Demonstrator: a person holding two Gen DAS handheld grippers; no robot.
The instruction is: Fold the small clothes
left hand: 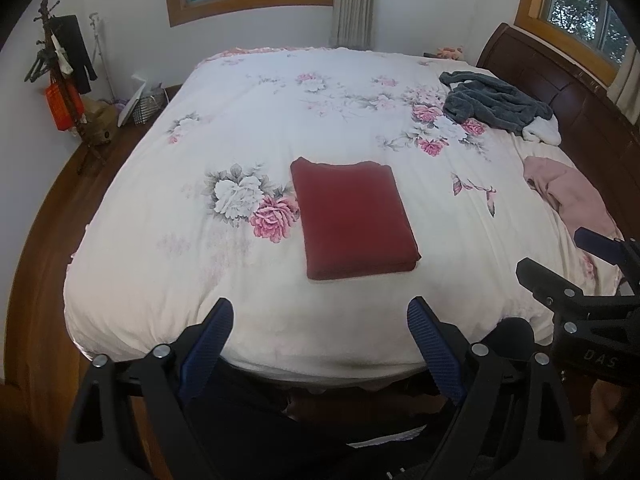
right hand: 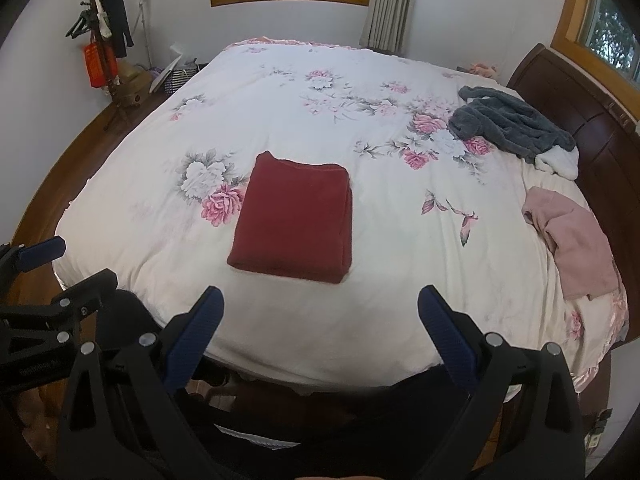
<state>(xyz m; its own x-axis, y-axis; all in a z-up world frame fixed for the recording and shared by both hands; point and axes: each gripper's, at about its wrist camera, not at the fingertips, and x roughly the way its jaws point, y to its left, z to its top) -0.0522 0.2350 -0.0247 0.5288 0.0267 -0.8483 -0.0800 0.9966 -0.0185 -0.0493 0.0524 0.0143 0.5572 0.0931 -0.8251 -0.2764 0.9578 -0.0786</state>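
Dark red garment [left hand: 354, 220] lies folded into a neat rectangle near the foot of the bed, on the floral quilt [left hand: 280, 120], partly beside a pink-and-white peony print. Edges look squared; layers stacked at the near right corner.

Left gripper [left hand: 320, 320]: jaws wide apart, empty, held back at the near edge of the bed, short of the red piece. Right gripper [right hand: 320, 308]: jaws likewise spread, empty, also hanging at the near edge, apart from the cloth. Neither touches anything.

Judgement: the red item reads as finished; this is the gap between pieces.

Unfolded pieces remain on the right side of the bed: a pink garment [right hand: 572, 240] crumpled near the right edge, and a grey fleece garment [right hand: 512, 128] with a white lining heaped farther back by the dark wooden headboard [right hand: 580, 120].

Next move probably calls for a reach rightward to the pink piece, closest to the right gripper, dragging it onto open quilt and spreading it flat before any fold. The red stack may need setting aside first.
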